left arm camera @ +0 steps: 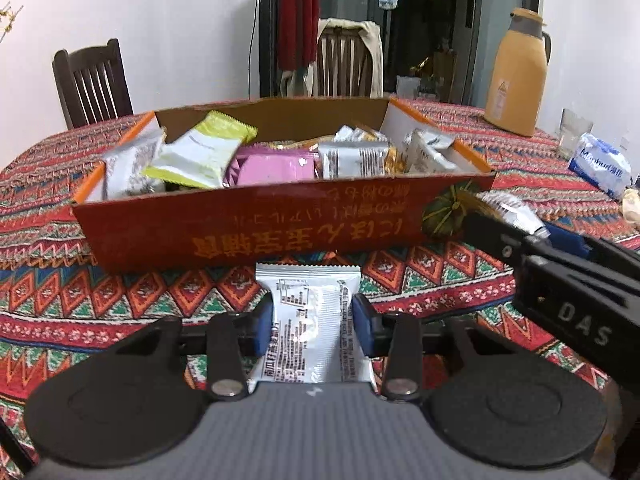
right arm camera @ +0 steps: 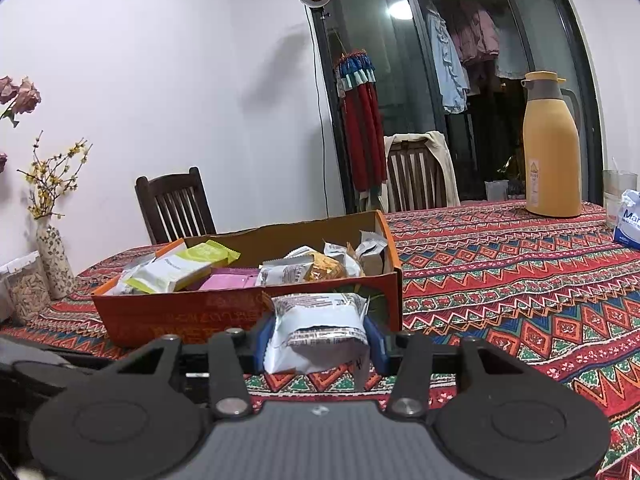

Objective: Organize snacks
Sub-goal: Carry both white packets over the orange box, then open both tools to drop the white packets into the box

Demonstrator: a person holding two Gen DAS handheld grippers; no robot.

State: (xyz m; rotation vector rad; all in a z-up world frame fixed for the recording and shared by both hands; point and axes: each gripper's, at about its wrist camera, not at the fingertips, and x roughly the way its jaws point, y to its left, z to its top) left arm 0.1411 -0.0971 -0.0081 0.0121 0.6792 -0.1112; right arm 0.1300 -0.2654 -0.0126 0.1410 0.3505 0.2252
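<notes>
Gripping one white snack packet in left gripper, pinching another silver packet in right gripper, beside red box.

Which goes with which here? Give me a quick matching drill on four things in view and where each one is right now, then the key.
Things:
1. silver snack packet
2. white crumpled snack packet
3. pink packet
4. yellow thermos jug

Places:
A. standing on the tablecloth by the glass door
B. lying inside the cardboard box
C. between the fingers of the right gripper
D. between the fingers of the left gripper

Pairs: 1-D, 2-C, 3-B, 4-A
</notes>
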